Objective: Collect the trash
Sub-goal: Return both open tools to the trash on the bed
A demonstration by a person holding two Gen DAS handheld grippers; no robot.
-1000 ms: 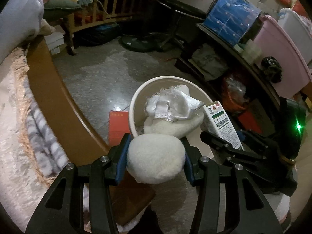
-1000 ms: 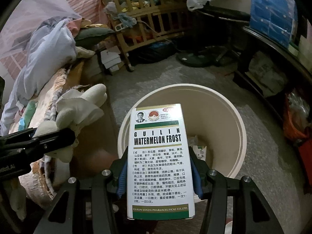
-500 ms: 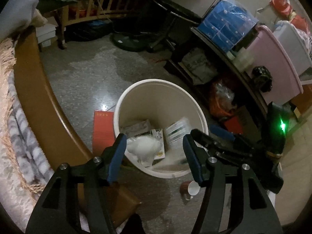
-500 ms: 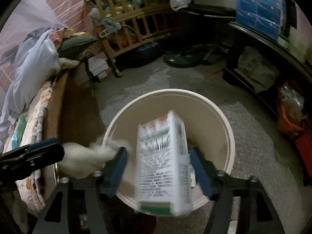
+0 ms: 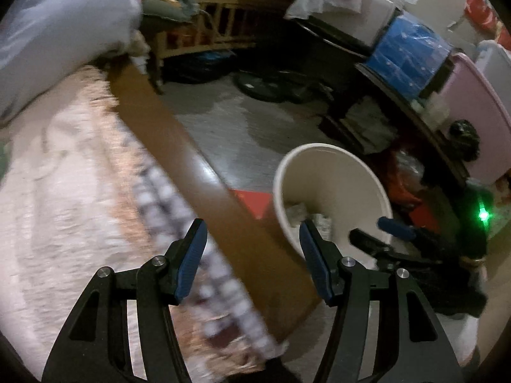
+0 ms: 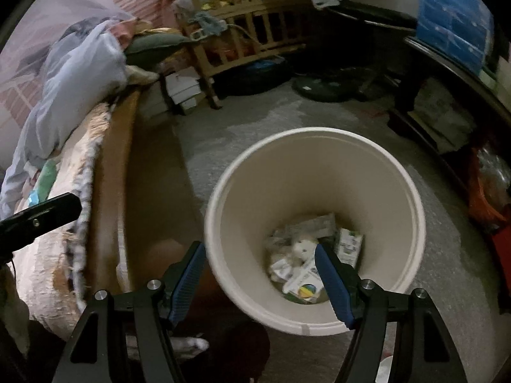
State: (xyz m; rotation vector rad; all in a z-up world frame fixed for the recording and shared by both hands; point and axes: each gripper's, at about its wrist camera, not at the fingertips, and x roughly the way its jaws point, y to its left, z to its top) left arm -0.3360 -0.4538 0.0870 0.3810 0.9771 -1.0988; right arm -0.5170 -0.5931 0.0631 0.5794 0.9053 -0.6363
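we are holding the right gripper above the bin's near rim and the left gripper over the bed edge, both jaws just opened wide and empty, since the trash is lying at the bin's bottom.

Box and wad now binned

Blanket motion-blurred; trash in bin partly behind jaws.
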